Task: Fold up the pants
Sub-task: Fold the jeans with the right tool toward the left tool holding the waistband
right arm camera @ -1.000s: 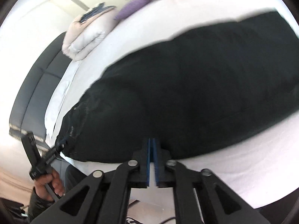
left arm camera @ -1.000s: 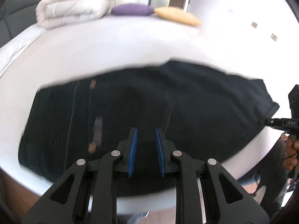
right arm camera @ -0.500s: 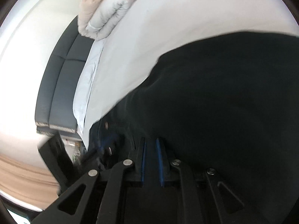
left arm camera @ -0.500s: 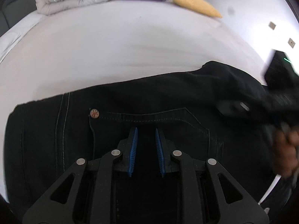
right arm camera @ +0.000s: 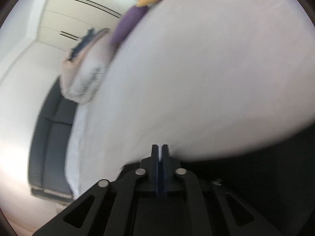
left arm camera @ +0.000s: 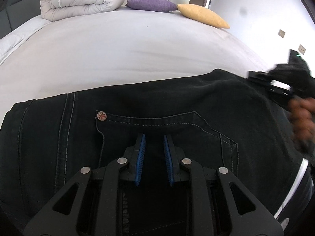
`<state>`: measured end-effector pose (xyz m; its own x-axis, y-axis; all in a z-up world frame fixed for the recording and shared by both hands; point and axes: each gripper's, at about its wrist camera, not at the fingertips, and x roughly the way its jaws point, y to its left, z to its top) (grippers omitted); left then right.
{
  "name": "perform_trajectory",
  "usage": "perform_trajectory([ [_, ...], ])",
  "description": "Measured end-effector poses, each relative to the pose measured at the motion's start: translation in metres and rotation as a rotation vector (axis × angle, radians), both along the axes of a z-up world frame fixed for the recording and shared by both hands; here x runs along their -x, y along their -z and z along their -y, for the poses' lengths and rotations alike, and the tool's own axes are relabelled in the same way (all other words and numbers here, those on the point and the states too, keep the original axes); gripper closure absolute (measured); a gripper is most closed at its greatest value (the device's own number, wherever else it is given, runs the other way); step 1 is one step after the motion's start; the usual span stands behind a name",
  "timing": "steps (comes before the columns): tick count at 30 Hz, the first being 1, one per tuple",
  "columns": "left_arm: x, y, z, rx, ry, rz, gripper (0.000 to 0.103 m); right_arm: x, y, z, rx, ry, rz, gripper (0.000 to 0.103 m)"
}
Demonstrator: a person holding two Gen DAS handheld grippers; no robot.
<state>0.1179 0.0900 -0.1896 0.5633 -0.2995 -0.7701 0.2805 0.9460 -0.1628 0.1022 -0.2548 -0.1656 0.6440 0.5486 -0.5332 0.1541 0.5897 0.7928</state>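
Dark denim pants (left arm camera: 177,102) lie flat across the near side of a white bed (left arm camera: 137,49), pocket seam and a metal rivet (left arm camera: 102,116) facing up. My left gripper (left arm camera: 154,135) hovers low over the pocket area, its blue pads a narrow gap apart with nothing pinched between them. At the right edge of the left wrist view the right gripper's body (left arm camera: 275,82) shows blurred over the pants, held by a hand (left arm camera: 303,118). In the right wrist view my right gripper (right arm camera: 159,146) sits at the pants' far edge (right arm camera: 265,167); its jaws are opening from nearly together, nothing seen between them.
A rolled duvet (left arm camera: 82,0), a purple pillow (left arm camera: 151,4) and a yellow pillow (left arm camera: 202,15) lie at the far end of the bed. A dark padded headboard (right arm camera: 49,137) runs along the left. White sheet (right arm camera: 196,78) stretches beyond the pants.
My left gripper has dropped closer to the pants' pocket. The right gripper has swept along the pants toward the left gripper and rolled, and its view now faces mostly bare sheet.
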Motion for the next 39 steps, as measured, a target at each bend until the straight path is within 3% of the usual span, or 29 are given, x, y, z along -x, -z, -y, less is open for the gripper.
perform_trajectory([
  [3,0.002,0.000,0.000,-0.007,0.000,0.001,0.084,0.024,0.008,-0.059,-0.021,-0.193,-0.030,0.073],
  [5,0.000,0.001,0.001,-0.005,0.000,0.000,0.084,0.031,0.021,-0.069,0.003,-0.207,-0.047,0.080],
  [6,-0.001,0.001,0.002,-0.004,0.000,-0.002,0.084,0.034,0.028,-0.063,0.000,-0.181,-0.053,0.103],
  [8,-0.001,0.001,0.002,-0.007,0.001,-0.003,0.084,0.037,0.041,-0.028,-0.128,-0.102,-0.085,0.103],
  [11,-0.003,0.002,0.005,-0.013,0.000,0.000,0.084,0.062,0.034,0.047,-0.096,0.101,-0.075,0.103],
  [15,-0.004,0.003,0.007,-0.015,-0.001,0.002,0.084,0.125,0.032,0.174,-0.104,0.403,-0.033,0.103],
  [18,-0.003,0.003,0.008,-0.019,-0.002,0.005,0.084,0.176,0.015,0.245,0.015,0.578,0.017,0.103],
  [20,-0.002,0.004,0.009,-0.024,-0.005,0.009,0.084,0.188,0.008,0.271,0.046,0.616,0.028,0.103],
  [22,-0.002,0.004,0.009,-0.026,-0.005,0.013,0.084,0.195,-0.015,0.287,0.226,0.683,-0.016,0.103],
  [23,-0.001,0.004,0.009,-0.025,-0.007,0.014,0.084,0.201,-0.021,0.296,0.258,0.740,-0.053,0.103],
  [25,-0.001,0.004,0.010,-0.026,-0.008,0.015,0.084,0.218,-0.027,0.306,0.153,0.816,-0.038,0.099],
  [28,-0.001,0.003,0.011,-0.031,-0.010,0.011,0.084,0.211,-0.051,0.267,0.152,0.699,0.046,0.099],
  [31,-0.001,-0.011,0.018,-0.065,-0.057,-0.030,0.084,0.177,-0.054,0.170,0.101,0.440,0.095,0.093],
  [32,0.001,-0.021,0.025,-0.031,-0.058,-0.044,0.084,0.166,-0.051,0.141,0.082,0.376,0.084,0.093],
  [34,0.015,-0.041,0.046,0.052,0.007,-0.010,0.084,0.134,-0.028,0.074,0.008,0.220,0.044,0.093],
  [36,0.026,-0.049,0.073,0.041,0.087,0.012,0.084,0.117,-0.010,0.033,-0.010,0.103,-0.012,0.093],
  [38,0.032,-0.044,0.097,0.000,0.161,0.004,0.084,0.110,0.000,0.003,0.042,-0.002,-0.039,0.093],
  [39,0.030,-0.036,0.103,-0.016,0.177,-0.016,0.084,0.103,0.004,-0.004,0.076,-0.019,-0.036,0.098],
])
